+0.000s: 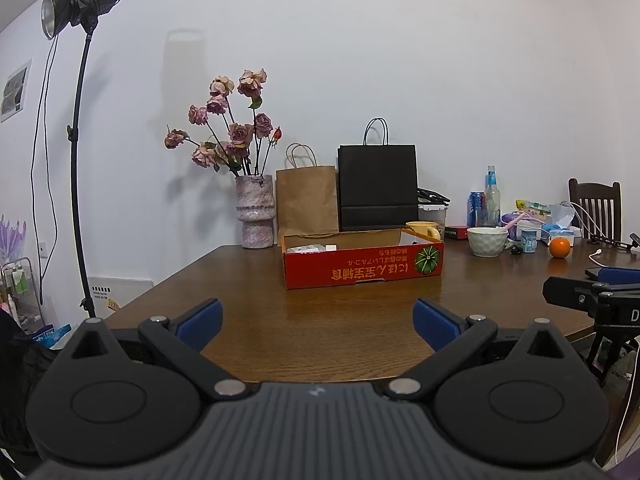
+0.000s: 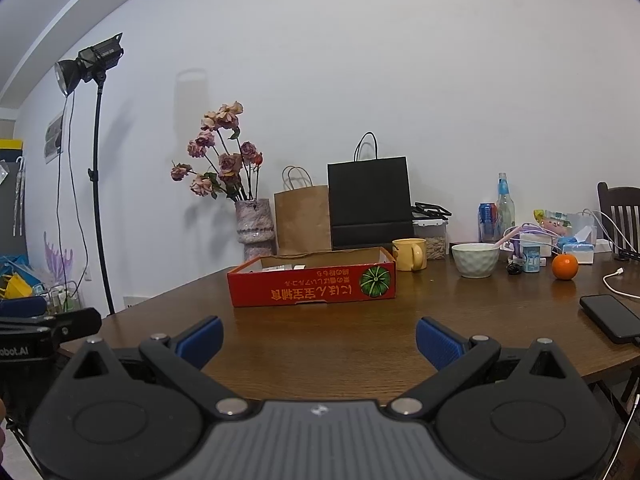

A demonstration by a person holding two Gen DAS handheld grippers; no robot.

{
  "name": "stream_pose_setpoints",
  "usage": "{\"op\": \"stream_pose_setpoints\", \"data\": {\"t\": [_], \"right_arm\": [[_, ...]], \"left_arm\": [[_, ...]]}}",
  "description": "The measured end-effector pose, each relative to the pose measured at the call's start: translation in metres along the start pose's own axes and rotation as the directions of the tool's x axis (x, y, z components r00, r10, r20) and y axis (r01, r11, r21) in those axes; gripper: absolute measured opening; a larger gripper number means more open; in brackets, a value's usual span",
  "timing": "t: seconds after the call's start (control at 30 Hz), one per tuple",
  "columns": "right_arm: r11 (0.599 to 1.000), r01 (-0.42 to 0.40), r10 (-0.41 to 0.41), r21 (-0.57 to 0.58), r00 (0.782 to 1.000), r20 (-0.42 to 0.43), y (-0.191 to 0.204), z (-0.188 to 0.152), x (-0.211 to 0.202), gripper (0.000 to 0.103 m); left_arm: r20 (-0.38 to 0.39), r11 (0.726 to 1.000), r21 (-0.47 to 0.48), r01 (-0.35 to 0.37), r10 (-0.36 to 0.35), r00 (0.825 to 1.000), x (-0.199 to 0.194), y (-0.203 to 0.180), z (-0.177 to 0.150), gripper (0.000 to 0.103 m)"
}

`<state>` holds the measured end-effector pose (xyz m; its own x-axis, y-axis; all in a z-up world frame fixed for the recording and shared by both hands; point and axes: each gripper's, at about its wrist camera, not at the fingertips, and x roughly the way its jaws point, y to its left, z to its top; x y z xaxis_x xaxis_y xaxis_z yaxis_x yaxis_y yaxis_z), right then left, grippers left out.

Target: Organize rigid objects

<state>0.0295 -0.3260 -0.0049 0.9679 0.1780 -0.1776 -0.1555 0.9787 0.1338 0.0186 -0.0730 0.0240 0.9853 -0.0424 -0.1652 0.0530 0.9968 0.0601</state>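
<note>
Left wrist view shows the left gripper (image 1: 316, 322) held over the near edge of a brown wooden table (image 1: 248, 280), its blue-padded fingers spread wide with nothing between them. Right wrist view shows the right gripper (image 2: 319, 340) the same way, fingers apart and empty.

Ahead of both, a shallow red cardboard box (image 1: 362, 270) sits on the table, its printed side facing the cameras. Inside it lie a few small white items (image 1: 310, 248), possibly little boxes; the low angle hides most of them.

Just behind the box stand a brown paper bag (image 1: 306, 198) and a black paper bag (image 1: 378, 186), with a vase (image 1: 256, 216) of dried roses to their left. A yellow mug (image 2: 410, 254) stands at the box's far right corner, beside a clear lidded canister (image 2: 434, 234). Farther right are a white bowl (image 2: 475, 260) with a pink utensil handle leaning at its rim, an orange (image 2: 565, 266) and a black phone (image 2: 610, 317).
</note>
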Motion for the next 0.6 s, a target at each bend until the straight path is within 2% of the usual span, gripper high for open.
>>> {"op": "stream_pose_setpoints", "data": {"t": [0.6], "right_arm": [[1.000,-0.009,0.009,0.008,1.000,-0.007,-0.0025,-0.0007,0.0010,0.103]], "left_arm": [[-0.008,1.000,0.008,0.011,-0.011,1.000,0.0015,0.0004,-0.0013,0.103]]}}
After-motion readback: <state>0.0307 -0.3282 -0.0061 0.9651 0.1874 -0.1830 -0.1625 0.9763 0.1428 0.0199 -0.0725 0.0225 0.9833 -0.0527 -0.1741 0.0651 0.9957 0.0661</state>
